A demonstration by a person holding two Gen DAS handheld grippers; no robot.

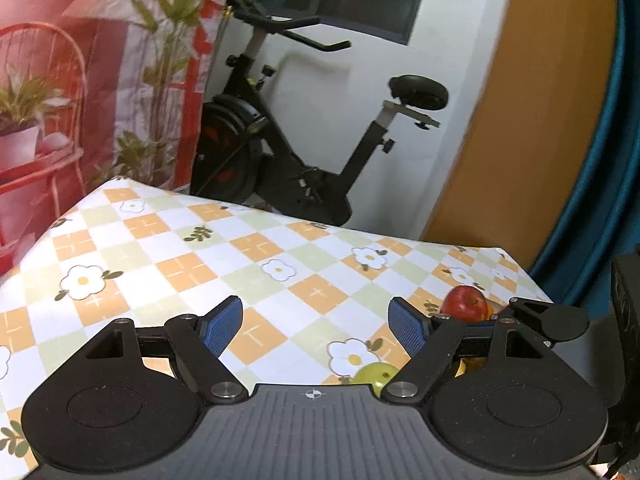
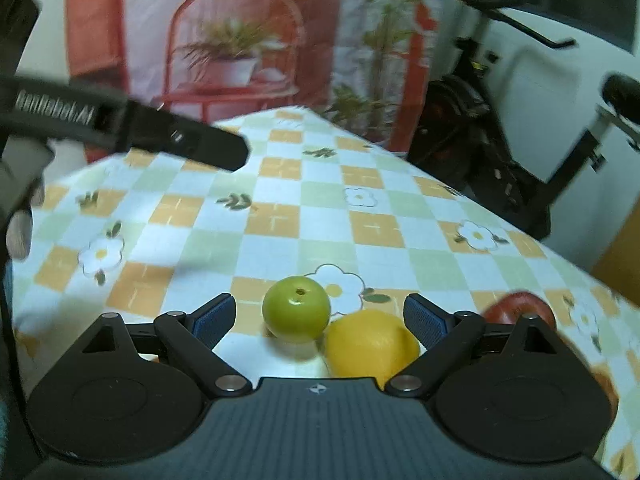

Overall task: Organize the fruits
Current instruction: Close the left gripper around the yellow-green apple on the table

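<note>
Both views are evenly and softly lit, moderately bright, with no hard glare. The left wrist view is mostly sharp; only the tan wooden door panel [image 1: 532, 120] at the upper right smears. The right wrist view is blurred throughout: the red-and-pink printed backdrop [image 2: 240, 40] and the black bar-shaped device [image 2: 132, 128] at the upper left streak. Soft shadows sit under the round green fruit [image 2: 296, 309]. Fisheye distortion bends the checked flowered tablecloth [image 1: 240, 256] at its edges.
</note>
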